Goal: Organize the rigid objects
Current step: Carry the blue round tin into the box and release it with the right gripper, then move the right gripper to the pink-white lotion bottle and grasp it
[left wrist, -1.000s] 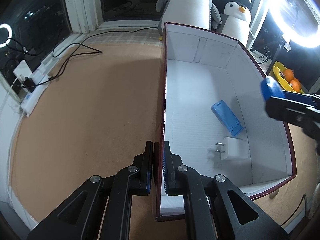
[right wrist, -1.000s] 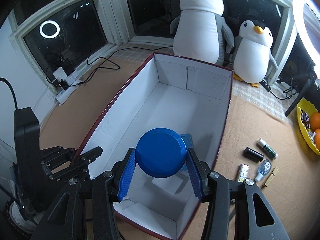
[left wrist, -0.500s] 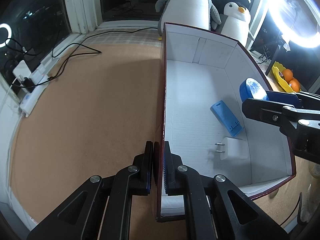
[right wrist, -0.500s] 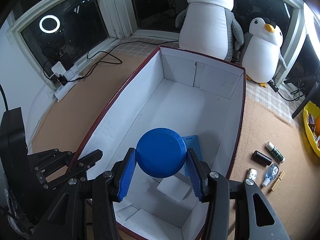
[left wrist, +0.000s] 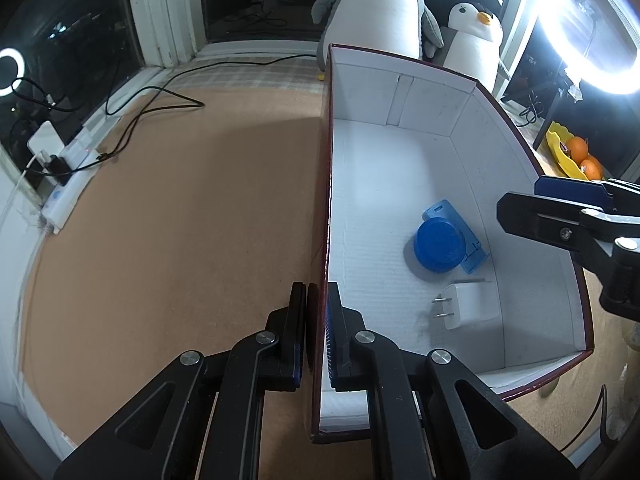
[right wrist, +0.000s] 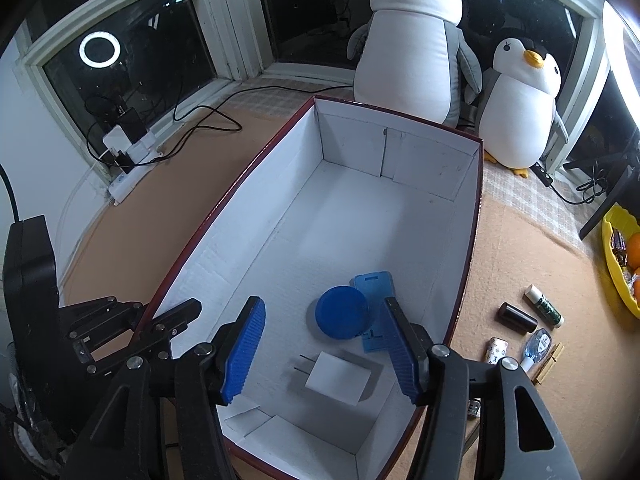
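Left tongs clamping box wall, lower centre. Right tongs just opening, gaping empty above box. Blue lid lying inside, overlapping blue case, near white charger.

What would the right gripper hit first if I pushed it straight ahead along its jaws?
Most likely the blue round lid lying in the box, partly on the blue flat case. The right gripper, jaws open and empty, points down at it; the white charger sits just nearer, so depth is uncertain.

blue round lid | flat in box | seemingly overlapping blue holder
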